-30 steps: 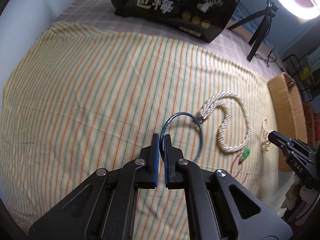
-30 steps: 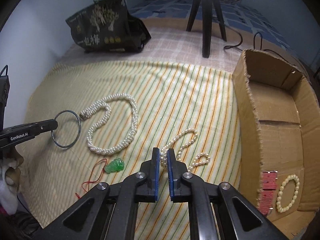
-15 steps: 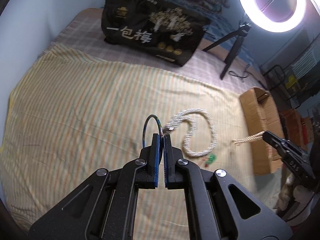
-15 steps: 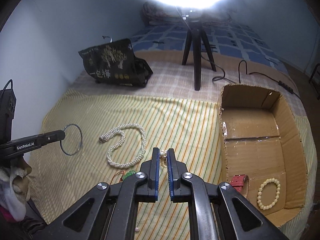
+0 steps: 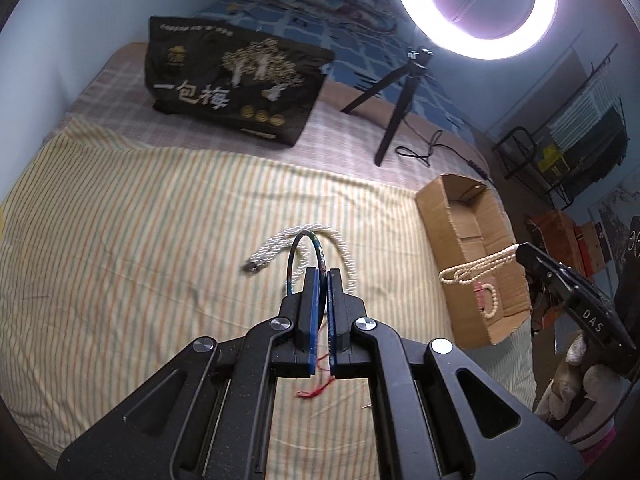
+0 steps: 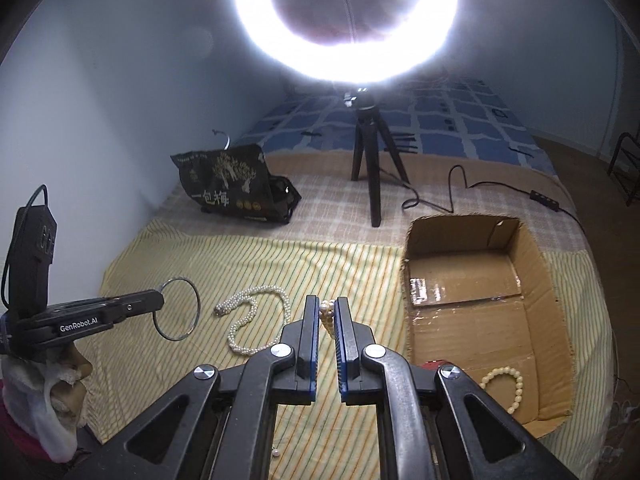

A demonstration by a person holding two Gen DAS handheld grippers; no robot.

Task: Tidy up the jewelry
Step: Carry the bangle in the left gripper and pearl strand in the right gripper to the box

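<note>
My left gripper (image 5: 320,274) is shut on a thin dark bangle (image 5: 298,248) and holds it up above the striped cloth; it also shows in the right wrist view (image 6: 159,302), with the bangle (image 6: 197,307) hanging off its tip. My right gripper (image 6: 329,307) is shut on a small pearl strand (image 6: 328,316), which dangles from its tip (image 5: 522,249) in front of the cardboard box (image 5: 454,216). A long pearl necklace (image 6: 240,334) lies on the cloth. The box (image 6: 532,256) holds a pearl bracelet (image 6: 516,388) and a red item (image 6: 434,363).
A red cord (image 5: 316,390) lies on the cloth under my left gripper. A black printed bag (image 6: 236,188) and a ring light on a tripod (image 6: 374,184) with its cable (image 6: 452,188) stand at the back. One loose pearl (image 6: 275,454) lies near the front edge.
Both grippers have risen higher above the cloth with their jewelry. The left one has moved right, towards the box. The pearl strand now hangs clear of the cloth.
</note>
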